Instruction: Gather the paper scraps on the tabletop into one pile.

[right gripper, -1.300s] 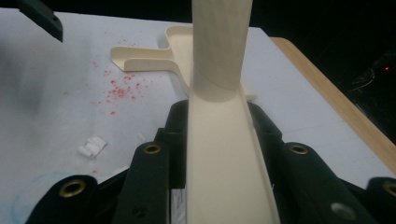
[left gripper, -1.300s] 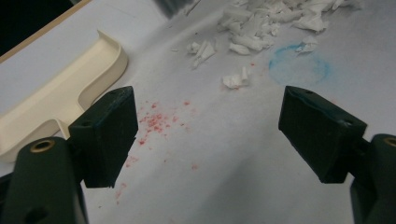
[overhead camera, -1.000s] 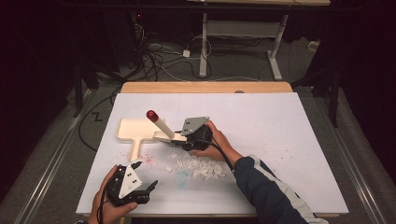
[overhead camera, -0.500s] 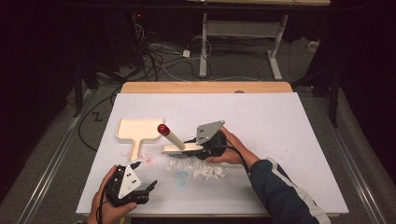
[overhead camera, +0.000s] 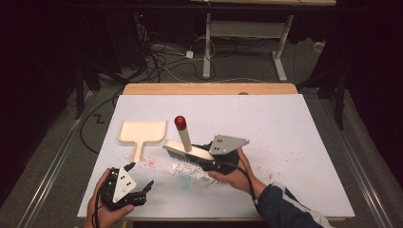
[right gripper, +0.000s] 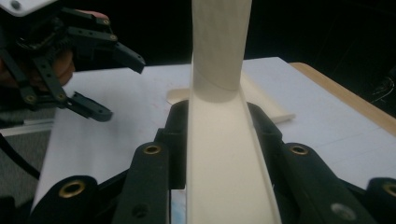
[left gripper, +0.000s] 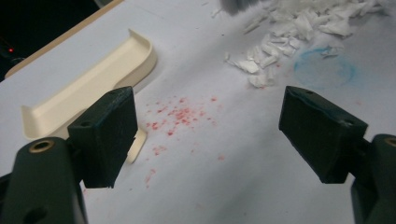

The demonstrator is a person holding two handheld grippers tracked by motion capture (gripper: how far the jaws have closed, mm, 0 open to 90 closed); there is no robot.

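A cream hand brush [overhead camera: 186, 148] with a red-tipped handle stands over a pile of white paper scraps [overhead camera: 189, 169] at the middle front of the white table. My right gripper [overhead camera: 205, 158] is shut on the brush's back [right gripper: 224, 154], its jaws pressing both sides. A cream dustpan [overhead camera: 141, 133] lies flat to the left of the brush, also seen from the left gripper view as the dustpan [left gripper: 88, 88]. My left gripper [overhead camera: 148, 186] rests near the front left edge, open with nothing between its fingers [left gripper: 105, 135]. The scraps [left gripper: 299, 28] lie ahead of it.
Red speckles [left gripper: 180, 114] and a faint blue ring [left gripper: 324, 70] mark the white table sheet [overhead camera: 294, 123]. A wooden strip [overhead camera: 209, 89] edges the table's far side. Cables and a desk frame [overhead camera: 247, 33] lie on the floor beyond.
My right gripper has carried the brush to the right and toward the front, from beside the dustpan to over the scraps. The left gripper has stayed put.
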